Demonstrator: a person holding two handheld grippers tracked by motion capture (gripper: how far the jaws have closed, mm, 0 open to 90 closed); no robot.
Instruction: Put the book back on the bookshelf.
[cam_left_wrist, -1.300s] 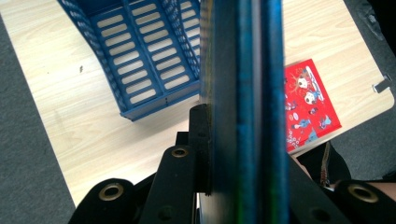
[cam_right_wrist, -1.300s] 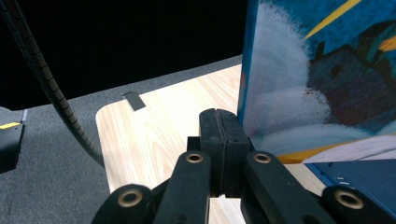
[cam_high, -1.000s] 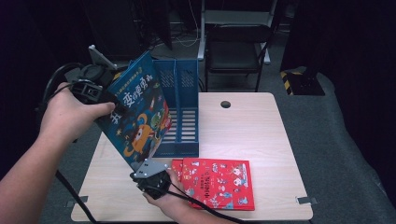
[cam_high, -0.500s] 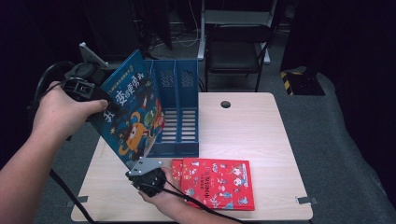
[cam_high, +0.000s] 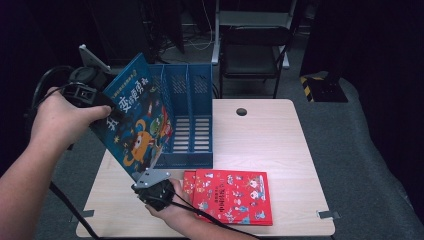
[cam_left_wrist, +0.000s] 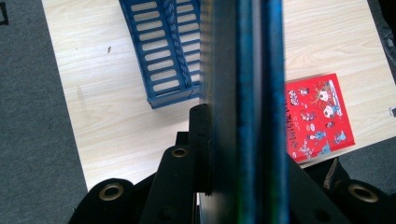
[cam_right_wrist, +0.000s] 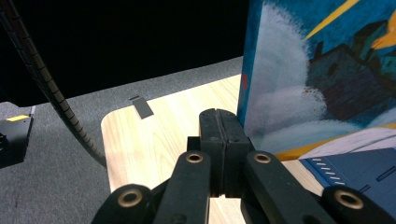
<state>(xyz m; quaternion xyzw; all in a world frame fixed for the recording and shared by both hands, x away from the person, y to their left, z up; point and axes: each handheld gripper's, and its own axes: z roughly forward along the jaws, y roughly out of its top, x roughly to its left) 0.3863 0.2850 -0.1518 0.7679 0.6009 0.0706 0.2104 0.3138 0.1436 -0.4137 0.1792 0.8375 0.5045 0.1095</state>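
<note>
Two books are on the scene, and neither one is sitting in the blue file rack (cam_high: 187, 117) yet, so the work is looking less than half done. The desk (cam_high: 280, 140) is carrying the rack at its back left part, with its slots standing empty as far as I can see. The blue book (cam_high: 132, 117) is hanging tilted in the air, just in front of the rack's left side, with its lower corner near the desk. The left tool (cam_high: 87, 95) is clamping tight on the upper edge of this book; in the left gripper view the book's edge (cam_left_wrist: 243, 107) is sitting between the jaws. The red book (cam_high: 232, 195) is lying flat on the front part of the desk, untouched. The right tool (cam_high: 152, 187) is resting closed with nothing between its jaws, just beside the lower corner of the blue book; its pads (cam_right_wrist: 219, 135) are pressing together. What is remaining, I judge, is bringing the blue book upright into a slot, and then doing the same with the red one.
</note>
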